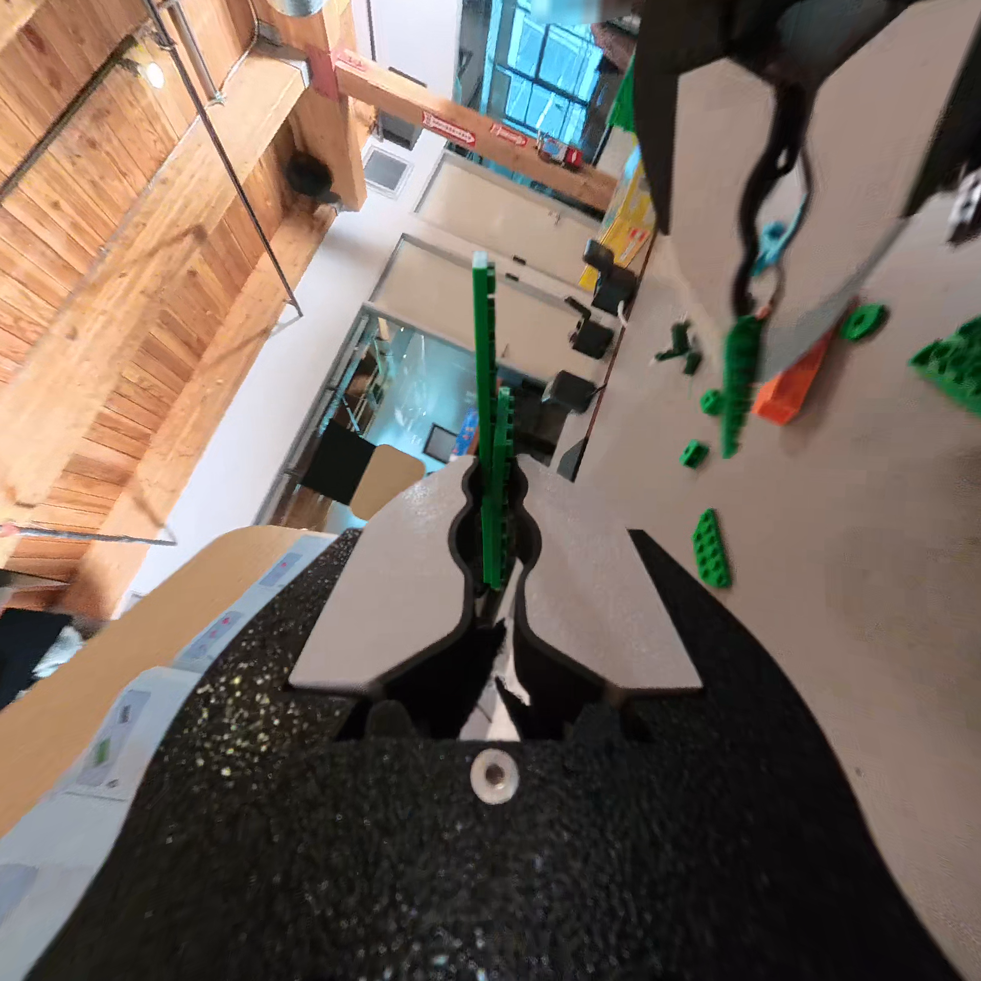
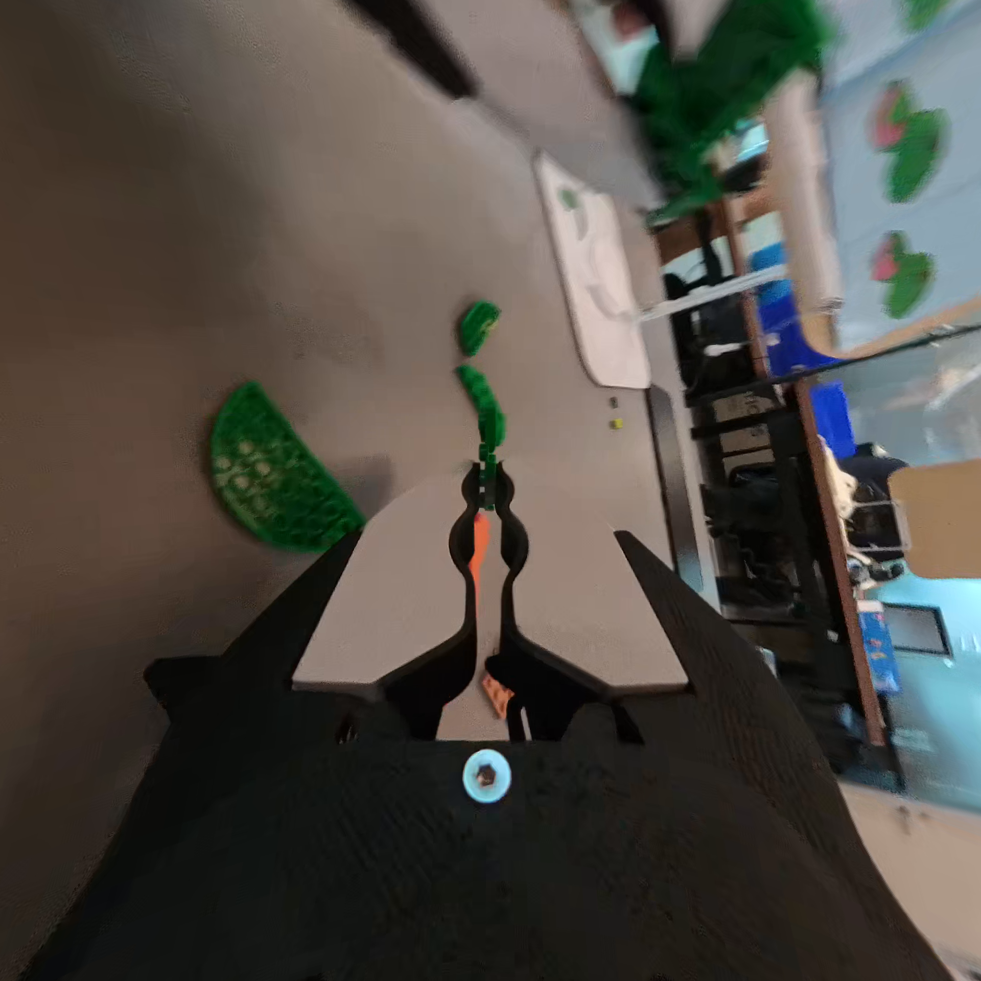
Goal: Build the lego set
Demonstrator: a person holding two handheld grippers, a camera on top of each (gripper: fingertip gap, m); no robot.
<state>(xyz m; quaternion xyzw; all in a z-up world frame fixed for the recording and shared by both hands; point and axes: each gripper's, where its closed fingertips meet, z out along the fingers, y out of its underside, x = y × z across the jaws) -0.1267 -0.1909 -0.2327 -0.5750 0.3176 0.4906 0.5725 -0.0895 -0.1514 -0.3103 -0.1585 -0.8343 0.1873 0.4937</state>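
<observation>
My left gripper [image 1: 492, 478] is shut on a long green plate [image 1: 482, 361] seen edge-on, with a shorter green plate [image 1: 504, 424] stuck to its right side. It holds them up off the grey table [image 1: 796, 663]. My right gripper [image 2: 487, 478] is shut on a narrow green studded piece [image 2: 488, 419] that sticks out past its tips. It shows in the left wrist view [image 1: 754, 305] at upper right with that piece [image 1: 739, 371] over the table. Loose green parts lie below: a wedge plate [image 1: 711, 549], a small brick [image 1: 693, 454] and a round piece [image 1: 862, 321].
An orange wedge tool [image 1: 785, 393] lies on the table by the right gripper and shows between its fingers [image 2: 480, 547]. A green half-round plate [image 2: 270, 478] and a small curved green piece [image 2: 478, 326] lie ahead. A white booklet [image 2: 594, 276] lies near the table edge.
</observation>
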